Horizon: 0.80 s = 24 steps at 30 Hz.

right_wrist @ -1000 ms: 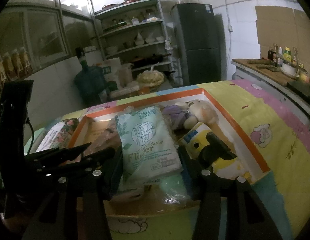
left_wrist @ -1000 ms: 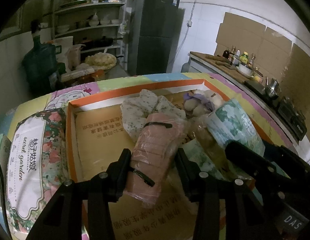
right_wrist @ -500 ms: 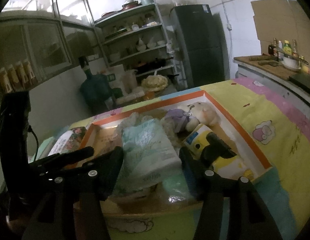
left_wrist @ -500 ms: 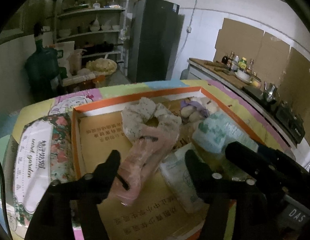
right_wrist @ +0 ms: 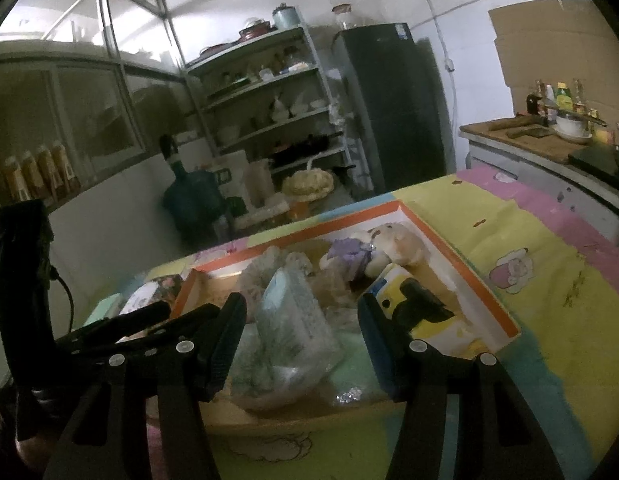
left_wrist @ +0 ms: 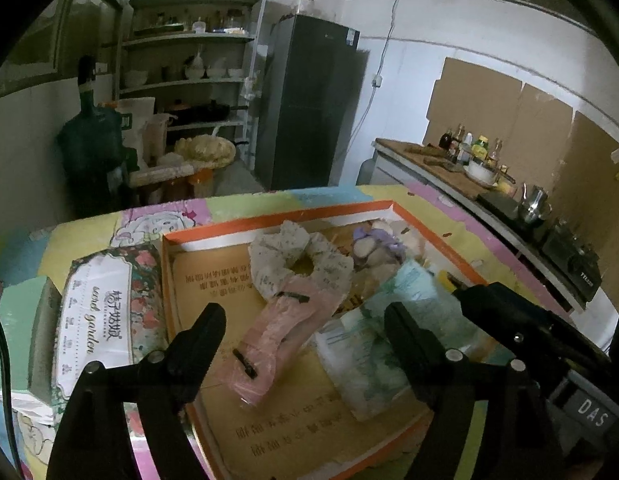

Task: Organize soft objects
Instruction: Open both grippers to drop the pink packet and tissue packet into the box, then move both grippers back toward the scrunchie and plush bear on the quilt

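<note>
Two tools, left (left_wrist: 301, 332) and right (right_wrist: 301, 316), now spread apart; released pink roll (left_wrist: 277, 332) and tissue pack (right_wrist: 289, 320) into tray (left_wrist: 437, 240).

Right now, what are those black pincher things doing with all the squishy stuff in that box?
A person is sorting soft things into an orange-edged box. The left hand-held gripper is open above a pink bag, holding nothing. The right hand-held gripper is open too, with a green tissue pack standing between its fingers. A plush toy lies at the back.
</note>
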### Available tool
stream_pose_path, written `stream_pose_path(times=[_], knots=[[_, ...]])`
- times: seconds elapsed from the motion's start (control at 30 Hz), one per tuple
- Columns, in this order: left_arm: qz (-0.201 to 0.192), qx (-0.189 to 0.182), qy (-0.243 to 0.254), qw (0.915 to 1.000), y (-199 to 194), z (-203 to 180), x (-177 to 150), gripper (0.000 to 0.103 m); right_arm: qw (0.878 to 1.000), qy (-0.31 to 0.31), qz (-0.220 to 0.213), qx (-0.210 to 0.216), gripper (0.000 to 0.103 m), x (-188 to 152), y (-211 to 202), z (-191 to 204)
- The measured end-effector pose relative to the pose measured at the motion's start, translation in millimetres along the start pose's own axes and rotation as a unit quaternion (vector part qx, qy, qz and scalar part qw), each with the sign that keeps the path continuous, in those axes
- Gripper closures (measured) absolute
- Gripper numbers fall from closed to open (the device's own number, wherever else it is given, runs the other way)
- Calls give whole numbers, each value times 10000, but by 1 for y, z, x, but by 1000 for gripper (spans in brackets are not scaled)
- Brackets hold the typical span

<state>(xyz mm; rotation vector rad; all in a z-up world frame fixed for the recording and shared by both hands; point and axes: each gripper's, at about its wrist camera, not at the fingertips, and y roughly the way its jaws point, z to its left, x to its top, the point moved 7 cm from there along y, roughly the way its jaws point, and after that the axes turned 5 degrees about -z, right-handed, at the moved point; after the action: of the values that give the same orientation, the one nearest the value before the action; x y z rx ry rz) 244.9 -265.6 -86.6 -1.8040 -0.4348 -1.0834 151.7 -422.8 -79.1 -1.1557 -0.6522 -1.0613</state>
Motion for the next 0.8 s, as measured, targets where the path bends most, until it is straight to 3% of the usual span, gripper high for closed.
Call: stream_pose_path(times=[0.8], knots=[[-574, 94, 31, 9983, -56, 10, 14, 21, 9993, -240, -281, 102, 43, 8, -35, 36]])
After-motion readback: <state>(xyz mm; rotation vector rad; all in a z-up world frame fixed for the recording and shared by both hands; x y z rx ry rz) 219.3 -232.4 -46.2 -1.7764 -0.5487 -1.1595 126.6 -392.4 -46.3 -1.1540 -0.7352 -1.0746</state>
